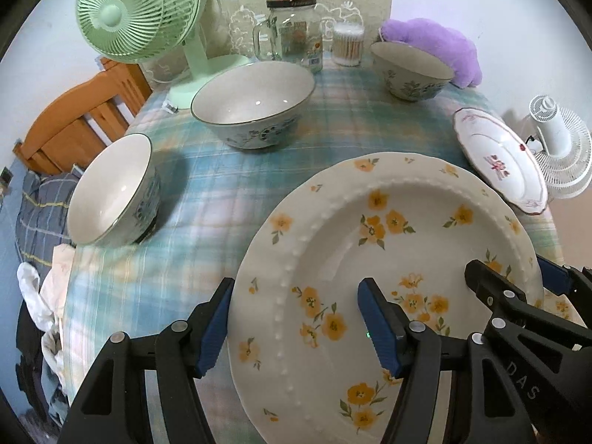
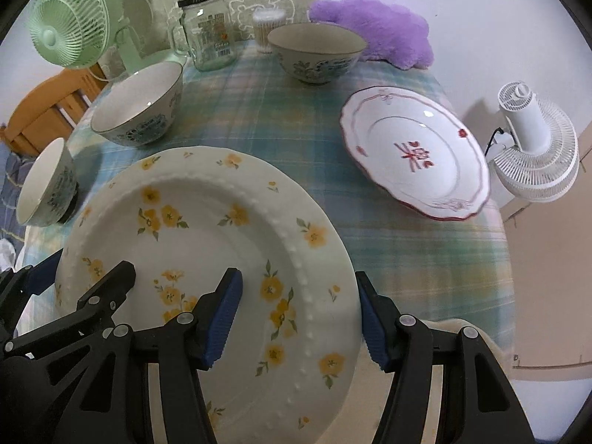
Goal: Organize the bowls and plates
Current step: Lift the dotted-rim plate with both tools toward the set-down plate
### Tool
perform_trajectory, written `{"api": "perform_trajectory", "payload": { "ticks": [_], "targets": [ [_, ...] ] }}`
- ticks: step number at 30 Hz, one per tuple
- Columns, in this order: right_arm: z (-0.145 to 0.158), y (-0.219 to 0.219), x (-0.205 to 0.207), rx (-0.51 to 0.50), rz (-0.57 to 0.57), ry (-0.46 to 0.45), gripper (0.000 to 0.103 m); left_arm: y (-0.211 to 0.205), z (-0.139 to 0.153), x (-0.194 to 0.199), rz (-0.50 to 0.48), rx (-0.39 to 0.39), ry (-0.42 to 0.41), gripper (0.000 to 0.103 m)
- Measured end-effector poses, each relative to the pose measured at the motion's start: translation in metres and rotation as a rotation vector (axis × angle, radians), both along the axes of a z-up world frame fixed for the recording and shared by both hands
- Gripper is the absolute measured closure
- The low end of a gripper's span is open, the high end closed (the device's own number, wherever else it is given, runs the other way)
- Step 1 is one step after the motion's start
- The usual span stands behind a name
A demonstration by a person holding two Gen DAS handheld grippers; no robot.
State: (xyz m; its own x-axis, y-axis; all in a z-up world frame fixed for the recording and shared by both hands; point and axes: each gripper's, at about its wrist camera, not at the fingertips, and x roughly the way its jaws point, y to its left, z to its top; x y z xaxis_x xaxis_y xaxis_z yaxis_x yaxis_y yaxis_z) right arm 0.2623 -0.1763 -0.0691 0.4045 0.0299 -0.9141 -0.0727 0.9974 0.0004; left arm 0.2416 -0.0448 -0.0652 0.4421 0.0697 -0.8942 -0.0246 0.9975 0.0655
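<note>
A cream plate with yellow flowers lies at the table's near edge. My left gripper straddles its left rim, jaws wide apart, one finger outside and one over the plate. My right gripper straddles its right rim the same way; it also shows in the left wrist view. A white plate with red pattern lies to the right. Three blue-flowered bowls stand around: one at the left edge, a large one, one at the back.
A green fan, a glass jar, a cotton swab tub and a purple plush stand along the back of the plaid tablecloth. A white fan sits off the right edge. A wooden chair is at the left.
</note>
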Motion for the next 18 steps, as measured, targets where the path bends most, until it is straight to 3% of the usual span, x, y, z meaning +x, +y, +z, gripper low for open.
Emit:
{"api": "perform_trajectory", "payload": {
  "ticks": [10, 18],
  "targets": [
    [0.015, -0.044, -0.047, -0.017, -0.012, 0.030, 0.038, -0.042, 0.009, -0.040, -0.028, -0.033, 0.016, 0.036],
    [0.029, -0.070, -0.088, -0.057, -0.136, 0.001, 0.038, -0.065, 0.015, -0.066, -0.146, -0.074, 0.012, 0.036]
  ]
}}
